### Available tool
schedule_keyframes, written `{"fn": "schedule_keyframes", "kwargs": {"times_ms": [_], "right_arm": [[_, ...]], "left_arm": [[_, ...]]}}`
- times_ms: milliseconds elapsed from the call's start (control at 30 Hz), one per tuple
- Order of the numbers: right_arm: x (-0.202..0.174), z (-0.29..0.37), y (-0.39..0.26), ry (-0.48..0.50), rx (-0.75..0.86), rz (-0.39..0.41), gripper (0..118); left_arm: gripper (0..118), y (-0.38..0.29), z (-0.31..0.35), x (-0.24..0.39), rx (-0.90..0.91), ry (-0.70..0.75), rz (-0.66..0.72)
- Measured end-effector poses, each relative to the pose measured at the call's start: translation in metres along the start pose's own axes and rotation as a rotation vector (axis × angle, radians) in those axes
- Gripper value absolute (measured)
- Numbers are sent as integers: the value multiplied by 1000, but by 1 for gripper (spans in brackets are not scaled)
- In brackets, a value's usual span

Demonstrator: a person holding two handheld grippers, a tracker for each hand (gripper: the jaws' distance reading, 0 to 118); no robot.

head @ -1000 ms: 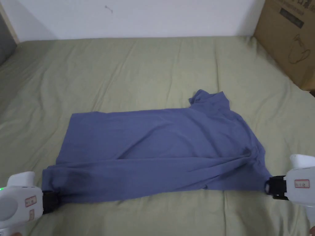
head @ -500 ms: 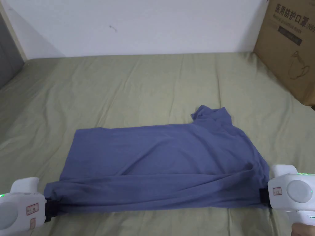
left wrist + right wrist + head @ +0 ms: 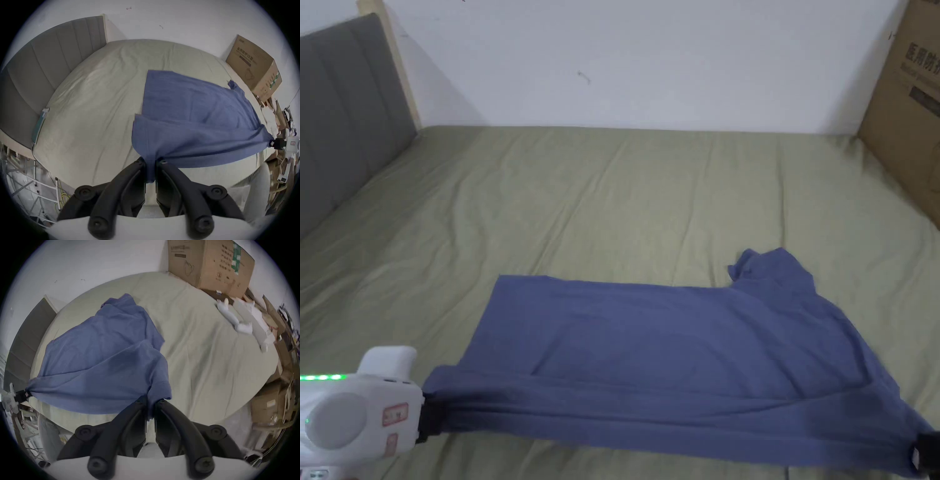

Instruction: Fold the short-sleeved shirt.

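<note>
One blue shirt (image 3: 675, 350), two hand-held grippers, one cardboard box (image 3: 909, 106), one bed (image 3: 612, 200).

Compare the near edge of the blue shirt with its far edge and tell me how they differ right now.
The near edge of the shirt is lifted and pulled taut between the left gripper and the right gripper; the far edge lies flat and free on the green sheet. The near edge bunches into pleats at each clamp; the far edge runs smooth until the rumpled sleeve. Both belong to the same blue cloth.
</note>
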State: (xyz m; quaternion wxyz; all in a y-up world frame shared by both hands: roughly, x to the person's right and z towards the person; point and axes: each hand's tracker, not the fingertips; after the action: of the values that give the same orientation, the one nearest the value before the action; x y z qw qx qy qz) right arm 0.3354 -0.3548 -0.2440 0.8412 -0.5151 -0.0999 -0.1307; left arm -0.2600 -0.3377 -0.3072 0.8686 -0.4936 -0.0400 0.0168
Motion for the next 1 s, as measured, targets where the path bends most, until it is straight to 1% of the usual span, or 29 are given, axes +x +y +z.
{"fn": "schedule_keyframes", "kwargs": {"times_ms": [33, 67, 100, 133, 167, 200, 233, 267, 333, 367, 400, 433, 467, 500, 533, 567, 600, 667, 700, 767, 800, 867, 933, 967, 1000], "right_arm": [[4, -7, -11, 26, -7, -34, 9], [8, -14, -21, 46, -50, -41, 14], [9, -20, -29, 25, -73, -39, 36], [7, -23, -38, -19, -75, -40, 63], [8, -25, -43, -61, -97, -18, 85], [10, -23, -45, -62, -103, -5, 91], [11, -16, -45, -52, -84, -13, 91], [9, -5, -43, -48, -67, -12, 91], [7, 14, -31, -33, 10, -8, 89], [4, 25, -23, -16, 49, -7, 83], [0, 34, -14, 6, 81, -1, 62], [-4, 42, -6, 23, 110, 8, 29], [-12, 50, 2, 35, 155, 25, 1], [-20, 54, 10, 41, 183, 39, 1], [-26, 59, 16, 40, 196, 43, 0], [-33, 55, 21, 61, 205, 67, 0], [-40, 52, 25, 64, 205, 89, 0], [-51, 33, 30, 53, 171, 96, 0], [-54, 23, 30, 58, 156, 91, 0], [-58, 3, 33, 91, 109, 41, 0], [-54, -13, 39, 103, 95, 46, 0], [-57, -27, 58, 97, 99, 48, 0], [-61, -39, 89, 93, 110, 72, 2], [-62, -48, 110, 81, 111, 90, 14], [-62, -55, 129, 60, 119, 112, 49]], "left_arm": [[10, -11, -7, 2, -18, 20, -17], [10, -22, -12, 3, -40, 34, -35], [12, -31, -19, 3, -64, 46, -51], [22, -41, -25, 2, -75, 47, -36], [43, -44, -35, -3, -123, 39, -10], [85, -47, -39, -6, -141, 46, 10], [107, -48, -38, -9, -136, 42, 17], [114, -48, -34, -13, -131, 24, 31], [110, -36, -20, -16, -73, -21, 85], [105, -26, -14, -19, -69, -41, 110], [83, -18, -7, -18, -35, -53, 127], [51, -13, 5, -11, 8, -61, 125], [17, -5, 12, -6, 45, -55, 110], [2, 3, 15, 0, 67, -46, 83], [1, 8, 17, 6, 93, -35, 69], [0, 11, 19, 14, 131, -51, 66], [0, 16, 18, 21, 130, -69, 52], [0, 24, 7, 32, 117, -82, 59], [0, 26, 2, 33, 98, -91, 58], [0, 31, -8, 39, 90, -92, 68], [0, 33, -11, 41, 84, -95, 73], [0, 45, -19, 40, 84, -115, 86], [0, 61, -24, 43, 76, -118, 86], [0, 70, -26, 45, 87, -109, 67], [0, 78, -27, 46, 93, -98, 58]]}}
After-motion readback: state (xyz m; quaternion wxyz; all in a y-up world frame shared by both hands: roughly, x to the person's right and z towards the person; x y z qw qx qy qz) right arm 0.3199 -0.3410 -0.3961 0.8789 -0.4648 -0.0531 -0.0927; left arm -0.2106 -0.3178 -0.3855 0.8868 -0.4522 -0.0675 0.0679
